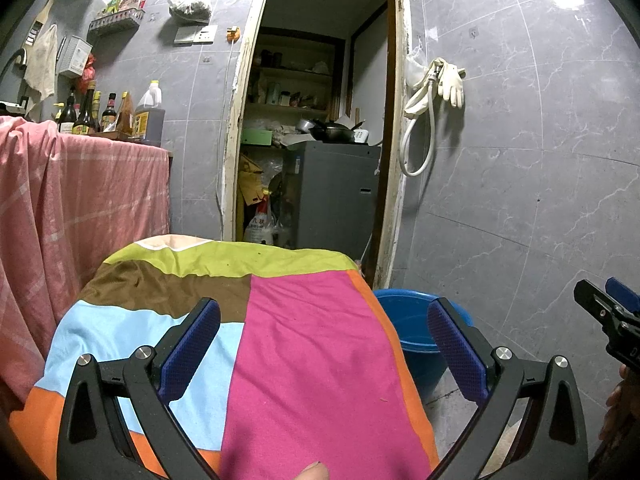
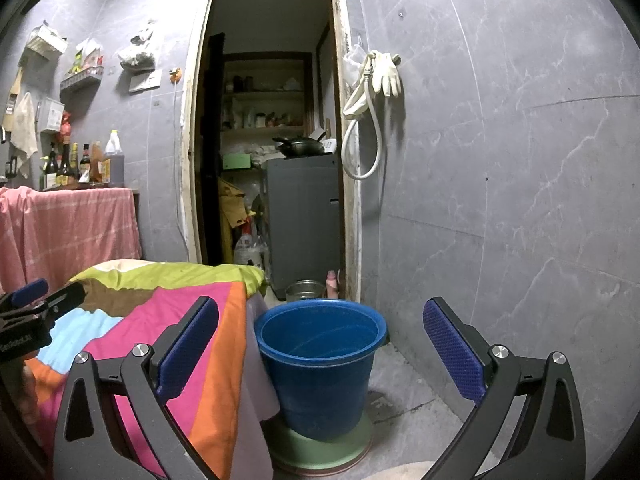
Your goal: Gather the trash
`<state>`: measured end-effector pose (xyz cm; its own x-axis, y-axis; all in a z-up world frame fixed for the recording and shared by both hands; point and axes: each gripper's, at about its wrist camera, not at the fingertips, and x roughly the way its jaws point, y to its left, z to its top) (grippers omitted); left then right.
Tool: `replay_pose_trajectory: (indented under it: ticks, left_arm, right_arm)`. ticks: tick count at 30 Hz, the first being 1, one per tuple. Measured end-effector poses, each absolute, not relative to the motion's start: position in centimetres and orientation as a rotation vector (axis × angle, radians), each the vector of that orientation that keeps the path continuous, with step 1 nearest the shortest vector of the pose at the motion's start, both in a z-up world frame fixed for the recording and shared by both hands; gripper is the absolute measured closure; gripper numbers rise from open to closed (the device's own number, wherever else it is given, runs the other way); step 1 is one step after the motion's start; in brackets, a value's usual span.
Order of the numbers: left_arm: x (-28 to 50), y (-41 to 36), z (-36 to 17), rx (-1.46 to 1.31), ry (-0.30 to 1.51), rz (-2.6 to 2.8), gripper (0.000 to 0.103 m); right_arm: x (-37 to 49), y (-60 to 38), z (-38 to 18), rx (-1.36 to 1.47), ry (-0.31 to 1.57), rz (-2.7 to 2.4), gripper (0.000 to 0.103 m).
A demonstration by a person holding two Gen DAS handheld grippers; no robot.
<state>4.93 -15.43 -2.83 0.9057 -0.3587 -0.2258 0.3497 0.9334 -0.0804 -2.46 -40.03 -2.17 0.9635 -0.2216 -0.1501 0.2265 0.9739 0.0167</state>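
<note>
A blue plastic bucket [image 2: 320, 360] stands on a green round base on the floor, right of a table draped in a colourful patchwork cloth [image 1: 280, 340]. In the left wrist view the bucket [image 1: 408, 328] peeks out past the cloth's right edge. My left gripper [image 1: 324, 344] hovers open over the cloth, nothing between its blue pads. My right gripper [image 2: 320, 348] is open too, held in front of the bucket, with nothing in it. No piece of trash shows on the cloth. The right gripper [image 1: 608, 312] also appears at the right edge of the left wrist view.
A pink-covered counter [image 1: 80, 184] with bottles [image 1: 100, 112] stands at the left. A doorway [image 2: 272, 140] opens onto a storeroom with a grey cabinet [image 2: 304, 216] and a wok. A hose and gloves [image 2: 376, 92] hang on the tiled wall. A metal bowl [image 2: 306, 290] sits behind the bucket.
</note>
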Motion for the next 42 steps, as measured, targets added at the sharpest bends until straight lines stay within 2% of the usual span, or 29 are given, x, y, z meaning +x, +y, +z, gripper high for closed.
replay_pose_trajectory:
  ticks: [42]
  left_arm:
    - [4.86,-15.36,-3.03,-0.04,0.244,-0.369,0.002]
  right_arm:
    - [-2.45,-40.21,-2.06,0.035,0.15,-0.225,0.0]
